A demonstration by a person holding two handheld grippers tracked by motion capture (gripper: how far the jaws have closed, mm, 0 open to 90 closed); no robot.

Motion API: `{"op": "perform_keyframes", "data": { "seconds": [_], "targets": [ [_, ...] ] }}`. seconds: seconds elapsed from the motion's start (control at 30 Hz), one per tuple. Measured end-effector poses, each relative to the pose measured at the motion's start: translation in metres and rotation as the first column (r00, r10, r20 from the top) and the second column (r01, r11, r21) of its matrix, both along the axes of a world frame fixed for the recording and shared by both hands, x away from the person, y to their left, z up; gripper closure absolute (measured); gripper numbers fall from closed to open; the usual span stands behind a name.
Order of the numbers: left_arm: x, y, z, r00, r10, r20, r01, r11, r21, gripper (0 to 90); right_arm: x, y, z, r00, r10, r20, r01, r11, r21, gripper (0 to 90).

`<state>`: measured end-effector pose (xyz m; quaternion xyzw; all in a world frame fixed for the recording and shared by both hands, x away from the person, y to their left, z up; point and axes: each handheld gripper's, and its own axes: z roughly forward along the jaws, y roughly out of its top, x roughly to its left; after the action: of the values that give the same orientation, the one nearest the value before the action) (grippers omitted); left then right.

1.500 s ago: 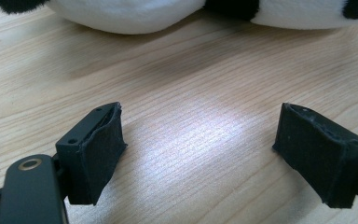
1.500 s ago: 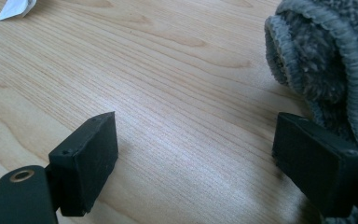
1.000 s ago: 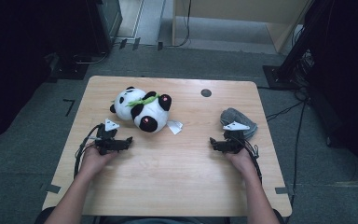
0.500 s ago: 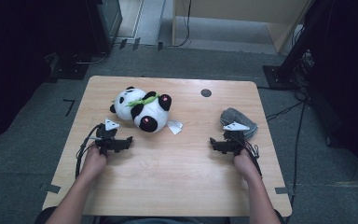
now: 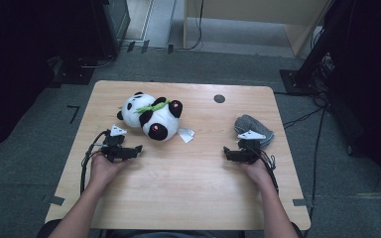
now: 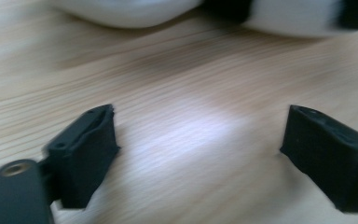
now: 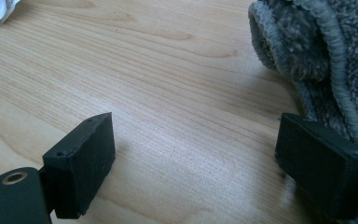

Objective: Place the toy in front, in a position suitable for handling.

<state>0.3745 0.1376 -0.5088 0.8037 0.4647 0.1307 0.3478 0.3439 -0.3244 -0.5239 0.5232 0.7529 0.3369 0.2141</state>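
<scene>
both forearms reach onto the table; the left gripper (image 5: 138, 148) has jaws apart, just narrowing, nothing between; the right gripper (image 5: 226, 151) gapes wide too.

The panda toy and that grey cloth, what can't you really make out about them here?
- Panda toy: in the left gripper view, blurred and cut by the top edge.
- Grey cloth: right gripper view crops it; high view, the right gripper and its plate overlap it.
- White tag: print too small.
</scene>
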Motion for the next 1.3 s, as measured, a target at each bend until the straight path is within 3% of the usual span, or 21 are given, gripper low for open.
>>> {"op": "perform_keyframes", "data": {
  "seconds": [0.1,0.27,0.4,0.47,0.6,0.8,0.9,0.97,1.03,1.07,1.17,1.3],
  "targets": [
    [0.001,0.001,0.002,0.9998,-0.012,-0.015,0.012,0.9999,-0.005,19.8,0.000,-0.001,0.000,1.0000,0.005,-0.002,-0.005,1.000,0.000,12.4],
    [0.001,0.006,0.012,0.9991,-0.029,0.030,0.029,0.9995,0.014,22.6,-0.001,0.000,0.001,0.9998,0.015,-0.015,-0.015,1.000,-0.004,12.4],
    [0.002,0.009,0.016,0.9993,-0.038,0.009,0.038,0.9991,-0.022,24.2,0.000,0.000,0.005,0.9990,0.015,-0.041,-0.015,1.000,0.016,12.4],
    [0.002,0.009,0.019,0.9985,-0.048,0.026,0.049,0.9985,-0.024,24.2,0.002,0.000,0.006,0.9983,0.022,-0.054,-0.020,0.999,0.037,12.7],
    [0.007,0.012,0.025,0.9974,-0.072,0.008,0.073,0.9950,-0.068,24.2,0.001,0.001,0.010,0.9985,0.034,-0.042,-0.032,0.999,0.044,13.3],
    [0.013,0.007,0.032,0.9959,-0.089,-0.018,0.088,0.9947,-0.053,24.3,0.000,0.005,0.018,0.9990,0.046,-0.004,-0.045,0.999,0.023,14.7],
    [0.015,0.006,0.034,0.9958,-0.091,-0.006,0.091,0.9949,-0.043,25.4,0.000,0.006,0.021,0.9982,0.060,0.007,-0.060,0.998,0.020,18.0],
    [0.017,0.007,0.037,0.9944,-0.100,-0.032,0.098,0.9933,-0.060,29.8,0.000,0.006,0.024,0.9974,0.071,0.014,-0.071,0.997,0.023,21.0],
    [0.018,0.007,0.038,0.9941,-0.103,-0.033,0.101,0.9930,-0.062,31.4,0.001,0.005,0.025,0.9971,0.076,0.009,-0.076,0.997,0.030,22.4],
    [0.020,0.007,0.041,0.9935,-0.113,-0.014,0.113,0.9923,-0.051,31.3,0.000,0.005,0.025,0.9971,0.075,0.008,-0.075,0.997,0.029,22.7],
    [0.023,0.005,0.044,0.9907,-0.136,0.001,0.136,0.9902,-0.030,28.3,-0.002,0.004,0.024,0.9968,0.079,0.015,-0.079,0.997,0.000,25.0],
    [0.029,0.005,0.052,0.9871,-0.160,-0.004,0.159,0.9842,-0.078,26.1,-0.002,-0.001,0.021,0.9974,0.071,-0.004,-0.071,0.997,0.030,28.3]
  ]
}}
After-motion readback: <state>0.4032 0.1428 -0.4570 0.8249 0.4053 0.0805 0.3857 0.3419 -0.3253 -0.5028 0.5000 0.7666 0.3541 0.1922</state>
